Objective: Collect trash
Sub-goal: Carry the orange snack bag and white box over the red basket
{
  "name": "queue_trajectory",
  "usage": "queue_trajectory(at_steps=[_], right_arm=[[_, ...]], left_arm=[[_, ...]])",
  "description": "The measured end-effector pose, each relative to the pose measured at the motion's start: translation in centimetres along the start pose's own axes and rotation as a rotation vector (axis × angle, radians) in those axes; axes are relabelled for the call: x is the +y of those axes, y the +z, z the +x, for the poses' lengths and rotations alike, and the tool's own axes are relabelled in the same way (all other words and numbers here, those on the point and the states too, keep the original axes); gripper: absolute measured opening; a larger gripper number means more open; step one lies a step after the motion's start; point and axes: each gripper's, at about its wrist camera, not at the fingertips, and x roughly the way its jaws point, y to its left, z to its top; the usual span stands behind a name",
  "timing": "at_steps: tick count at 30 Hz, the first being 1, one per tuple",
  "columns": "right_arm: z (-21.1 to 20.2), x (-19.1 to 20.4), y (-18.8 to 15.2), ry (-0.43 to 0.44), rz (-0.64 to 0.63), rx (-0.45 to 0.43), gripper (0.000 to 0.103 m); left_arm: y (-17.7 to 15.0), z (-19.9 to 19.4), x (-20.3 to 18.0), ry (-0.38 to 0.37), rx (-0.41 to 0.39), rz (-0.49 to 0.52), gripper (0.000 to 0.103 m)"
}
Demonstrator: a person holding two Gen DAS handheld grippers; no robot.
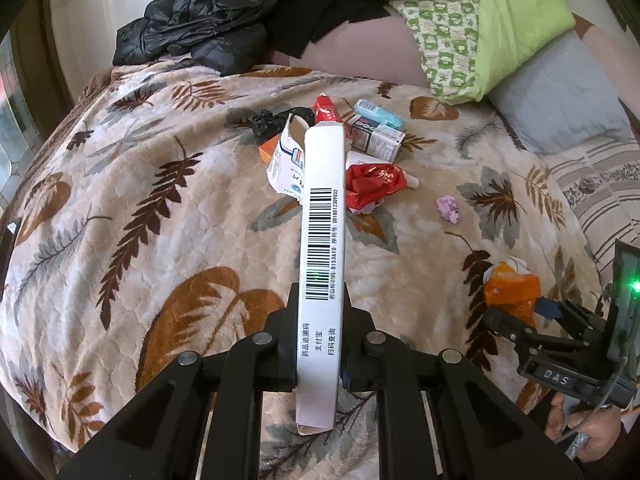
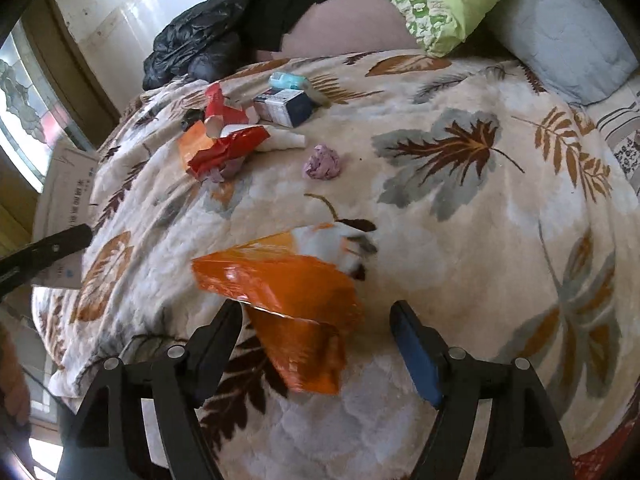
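My left gripper (image 1: pixel 320 294) is shut on a long white box (image 1: pixel 323 160) with a barcode, which sticks out forward above the bed. Behind it lies a pile of trash: a torn white carton (image 1: pixel 285 164), a red wrapper (image 1: pixel 372 184), small medicine boxes (image 1: pixel 380 138) and a purple paper wad (image 1: pixel 449 208). My right gripper (image 2: pixel 316 308) is open, and a crumpled orange wrapper (image 2: pixel 288 292) lies on the blanket between its spread fingers, apart from both pads. In the left wrist view that gripper (image 1: pixel 520 316) sits at the right beside the orange wrapper (image 1: pixel 508 284).
A leaf-patterned blanket (image 1: pixel 140 200) covers the bed. At the back lie a black jacket (image 1: pixel 196 28), a green quilt (image 1: pixel 480 20) and a grey pillow (image 1: pixel 560 100). A hand (image 1: pixel 592 432) grips the right tool. A cardboard box (image 2: pixel 68 184) stands beyond the bed's left edge.
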Motion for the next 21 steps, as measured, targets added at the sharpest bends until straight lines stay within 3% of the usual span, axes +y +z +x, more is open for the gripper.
queue_trajectory(at_steps=[1,2,3,4,5,15,21], right_arm=[[-0.1,0.0,0.0,0.006,0.005,-0.008,0.073],[-0.3,0.0,0.0,0.018,0.007,-0.013,0.057],[-0.4,0.1,0.0,0.018,0.004,-0.015,0.057],[-0.6,0.3,0.0,0.021,-0.001,-0.023,0.047],[-1.0,0.5,0.0,0.024,-0.012,-0.032,0.045],[-5.2,0.8,-0.5,0.023,0.004,-0.086,0.045],[-8.7,0.5,-1.3,-0.035,-0.002,-0.134,0.045]], left_arm=[[0.0,-0.2,-0.2,-0.001,-0.005,0.008,0.013],[0.0,-0.3,-0.3,-0.003,-0.008,0.013,0.013],[-0.1,-0.4,-0.5,-0.005,-0.011,0.019,0.013],[0.0,-0.5,-0.6,-0.007,-0.012,0.021,0.013],[0.0,-0.6,-0.8,-0.010,-0.013,0.023,0.013],[-0.1,-2.5,-2.7,0.044,-0.059,0.093,0.014],[-0.2,-3.5,-4.6,0.061,-0.087,0.150,0.013]])
